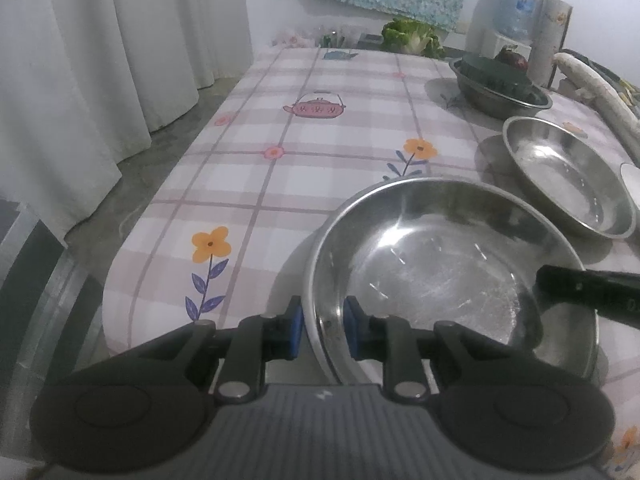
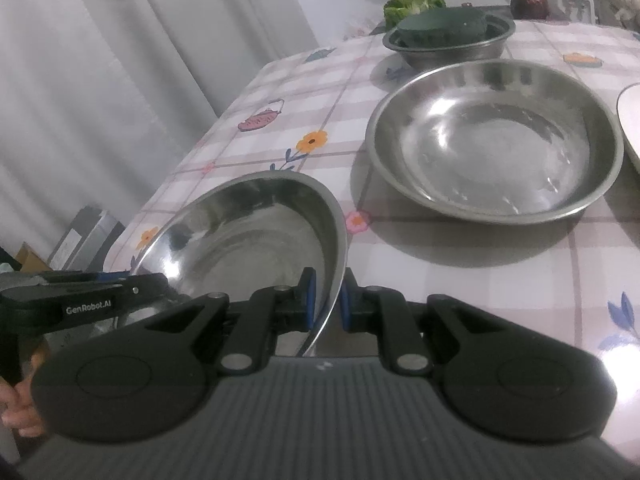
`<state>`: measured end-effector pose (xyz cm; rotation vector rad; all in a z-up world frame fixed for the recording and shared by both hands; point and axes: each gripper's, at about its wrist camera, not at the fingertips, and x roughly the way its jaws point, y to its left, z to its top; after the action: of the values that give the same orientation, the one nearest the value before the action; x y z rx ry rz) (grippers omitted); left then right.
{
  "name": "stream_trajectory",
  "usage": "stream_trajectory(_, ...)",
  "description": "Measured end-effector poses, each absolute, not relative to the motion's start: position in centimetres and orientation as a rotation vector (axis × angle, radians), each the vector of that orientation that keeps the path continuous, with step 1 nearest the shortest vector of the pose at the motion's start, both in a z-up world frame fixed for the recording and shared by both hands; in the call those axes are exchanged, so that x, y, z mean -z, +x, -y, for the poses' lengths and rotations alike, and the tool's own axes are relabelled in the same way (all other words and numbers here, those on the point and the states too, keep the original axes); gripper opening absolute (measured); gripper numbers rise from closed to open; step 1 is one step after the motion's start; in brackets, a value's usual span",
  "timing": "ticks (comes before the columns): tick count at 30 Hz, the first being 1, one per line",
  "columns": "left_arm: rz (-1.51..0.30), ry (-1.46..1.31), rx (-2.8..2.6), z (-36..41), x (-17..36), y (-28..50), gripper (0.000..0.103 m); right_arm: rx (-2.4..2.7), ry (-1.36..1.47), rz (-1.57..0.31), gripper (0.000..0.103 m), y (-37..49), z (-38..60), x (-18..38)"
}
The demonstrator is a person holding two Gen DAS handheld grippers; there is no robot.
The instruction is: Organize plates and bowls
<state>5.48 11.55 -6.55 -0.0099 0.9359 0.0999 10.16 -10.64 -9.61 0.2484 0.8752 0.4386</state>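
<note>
A shallow steel plate lies near the table's left edge, and both grippers grip it. My left gripper is shut on its near rim, one blue pad outside the wall and one inside. My right gripper is shut on the opposite rim, and in the right wrist view the plate tilts up on that side. The right gripper's black finger reaches in over the plate's far edge. A second steel plate sits flat on the cloth just beyond.
The table wears a checked cloth with flowers and teapots. A steel bowl holding a dark green round thing stands at the back, with lettuce behind. A white dish's edge shows at right. Curtains hang left; a hand holds the left gripper.
</note>
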Motion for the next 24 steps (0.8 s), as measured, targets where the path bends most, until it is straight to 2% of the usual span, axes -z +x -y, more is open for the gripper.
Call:
stream_trajectory(6, -0.948, 0.010, -0.091, -11.3, 6.8, 5.7, 0.021, -0.430, 0.232, -0.872, 0.012, 10.3, 10.8, 9.9)
stream_trajectory(14, -0.964, 0.018, -0.092, -11.2, 7.2, 7.2, 0.025, -0.412, 0.230, -0.875, 0.013, 11.0, 10.8, 10.2)
stream_trajectory(24, -0.961, 0.054, -0.104, -10.5, 7.2, 7.4, 0.025, -0.406, 0.219, -0.868, 0.012, 11.0, 10.7, 10.2)
